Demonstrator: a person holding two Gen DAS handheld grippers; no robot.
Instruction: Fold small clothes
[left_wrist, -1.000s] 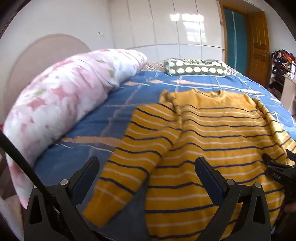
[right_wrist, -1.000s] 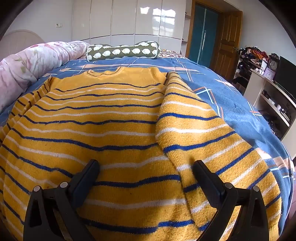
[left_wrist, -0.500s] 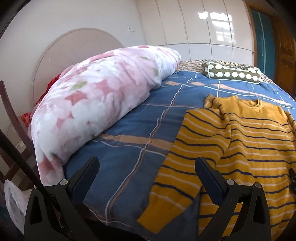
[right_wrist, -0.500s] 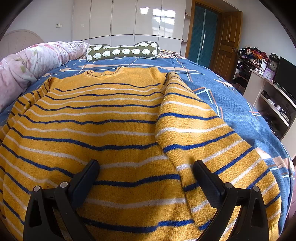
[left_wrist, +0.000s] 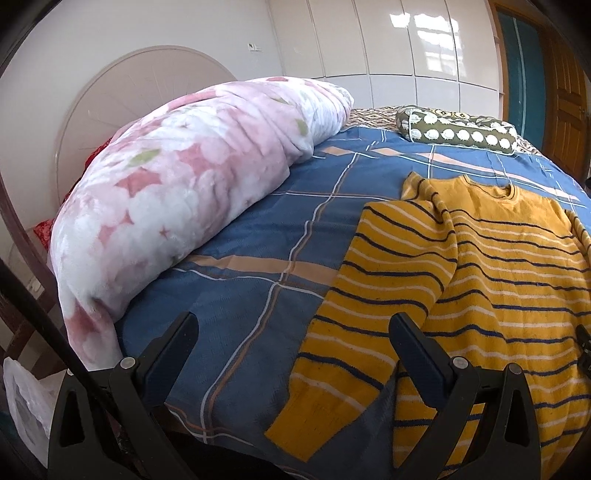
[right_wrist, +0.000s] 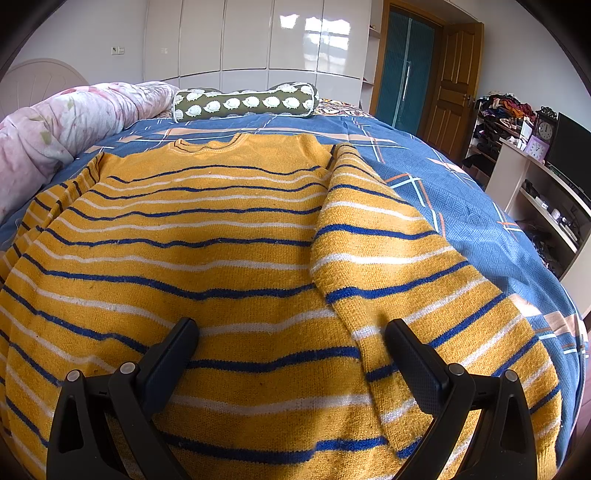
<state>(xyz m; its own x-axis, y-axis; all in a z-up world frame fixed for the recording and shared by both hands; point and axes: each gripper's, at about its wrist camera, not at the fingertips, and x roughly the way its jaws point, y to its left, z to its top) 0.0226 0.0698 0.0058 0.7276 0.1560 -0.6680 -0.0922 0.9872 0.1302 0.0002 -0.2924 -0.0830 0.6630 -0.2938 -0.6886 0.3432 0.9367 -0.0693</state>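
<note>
A yellow knit sweater (right_wrist: 207, 258) with navy and white stripes lies flat on the blue plaid bedsheet (left_wrist: 258, 236), collar toward the far side and hem toward the near edge of the bed. Both sleeves lie alongside the body: in the left wrist view the left sleeve (left_wrist: 373, 295) runs down to a cuff at the near edge; in the right wrist view the right sleeve (right_wrist: 417, 273) lies partly over the body panel. The left gripper (left_wrist: 293, 345) hovers at the near edge of the bed with its jaws spread wide and nothing between them; its left finger is over bare sheet and its right finger (left_wrist: 417, 354) is over the gap between the left sleeve and the body. The right gripper (right_wrist: 291, 350) is above the lower part of the sweater, jaws likewise spread and empty, its right finger over the right sleeve. A rolled pink floral blanket (left_wrist: 192, 192) lies along the left side of the bed. A green bolster pillow (right_wrist: 245, 101) with a white pattern rests at the far side. A white wardrobe (right_wrist: 251, 37) lines the far wall, with a wooden door (right_wrist: 454, 85) to its right.
</note>
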